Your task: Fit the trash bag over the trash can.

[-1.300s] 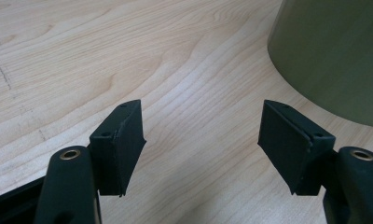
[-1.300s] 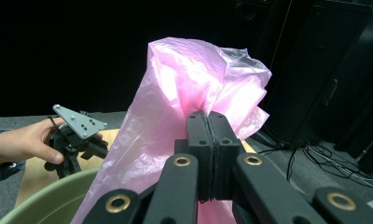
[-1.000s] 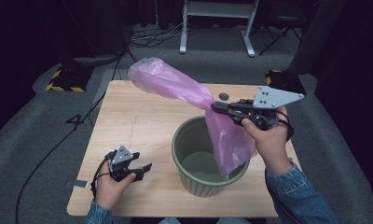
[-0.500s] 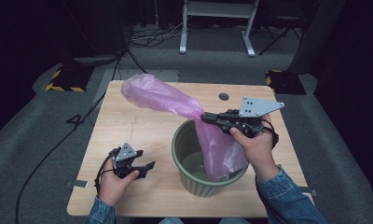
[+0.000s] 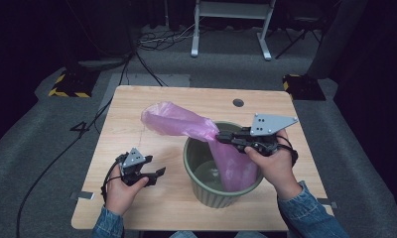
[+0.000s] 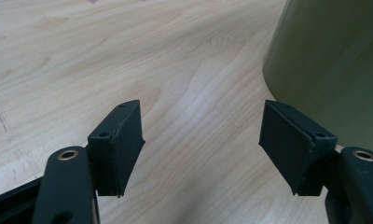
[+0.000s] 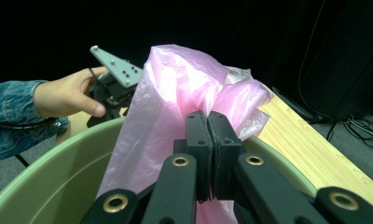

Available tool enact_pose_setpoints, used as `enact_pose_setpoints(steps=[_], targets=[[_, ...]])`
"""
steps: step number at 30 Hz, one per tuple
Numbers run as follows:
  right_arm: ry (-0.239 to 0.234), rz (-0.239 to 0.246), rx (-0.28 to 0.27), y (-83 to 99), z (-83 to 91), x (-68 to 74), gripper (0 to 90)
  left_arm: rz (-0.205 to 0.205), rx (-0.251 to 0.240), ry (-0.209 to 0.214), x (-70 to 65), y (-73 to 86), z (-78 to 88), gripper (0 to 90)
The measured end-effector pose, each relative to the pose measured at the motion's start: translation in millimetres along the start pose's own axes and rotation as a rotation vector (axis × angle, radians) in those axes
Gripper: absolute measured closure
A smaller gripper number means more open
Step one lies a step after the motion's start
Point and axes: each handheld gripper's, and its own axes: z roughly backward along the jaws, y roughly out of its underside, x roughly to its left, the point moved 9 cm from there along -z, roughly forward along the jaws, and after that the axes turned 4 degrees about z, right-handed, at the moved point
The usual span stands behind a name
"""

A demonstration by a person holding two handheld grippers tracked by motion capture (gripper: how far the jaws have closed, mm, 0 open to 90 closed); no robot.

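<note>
From the high view we see our right tongs (image 5: 221,137) clamped on a pink plastic bag (image 5: 186,124) above the far rim of a green bin (image 5: 199,184), which stands at the near middle of the tabletop (image 5: 286,106). The bag's closed end puffs out toward ten o'clock from the tongs, over bare wood, while its other end hangs down inside the bin toward five o'clock. Our left tongs (image 5: 158,173) rest low at about eight o'clock from the bin, near its wall but apart from it.

The right gripper view adds what the high view cannot resolve: the two black jaws are pressed flat together with the bag's film (image 7: 175,93) pinched between them, and the bin's rim (image 7: 49,158) curves just beneath. It also shows our left hand (image 7: 68,98) farther off at ten o'clock.

The left gripper view gives the detail on the other side: our left tongs (image 6: 201,135) stand wide apart with nothing between them, only wood grain below, and the bin's olive wall (image 6: 334,60) rises at two o'clock, just beside the right jaw.
</note>
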Motion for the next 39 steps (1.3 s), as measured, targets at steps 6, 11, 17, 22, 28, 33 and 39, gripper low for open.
enact_pose_setpoints(steps=[6,11,17,22,28,33,39], targets=[[-0.001,-0.005,0.002,0.3,10.1,4.6,88.8,0.002,-0.027,-0.019,6.7,-12.2,3.4,29.5],[-0.025,-0.018,0.026,8.6,15.1,11.8,88.4,0.011,-0.035,-0.015,6.7,-17.7,1.6,29.2],[-0.043,-0.018,0.032,13.3,19.2,19.1,87.8,0.007,-0.062,-0.015,4.8,-34.3,-0.3,29.2],[-0.054,-0.027,0.048,20.3,20.9,22.2,87.2,0.015,-0.098,-0.005,0.2,-48.4,-1.7,29.2],[-0.038,-0.024,0.123,30.6,20.8,25.7,85.8,0.0,-0.111,-0.002,-4.5,-63.4,2.1,29.1],[-0.034,-0.026,0.22,36.4,17.4,27.2,85.5,-0.02,-0.123,0.009,-13.3,-75.3,6.8,28.4],[-0.022,-0.017,0.37,41.6,12.1,25.8,84.0,-0.042,-0.139,0.003,-17.2,-87.4,12.9,28.4]])
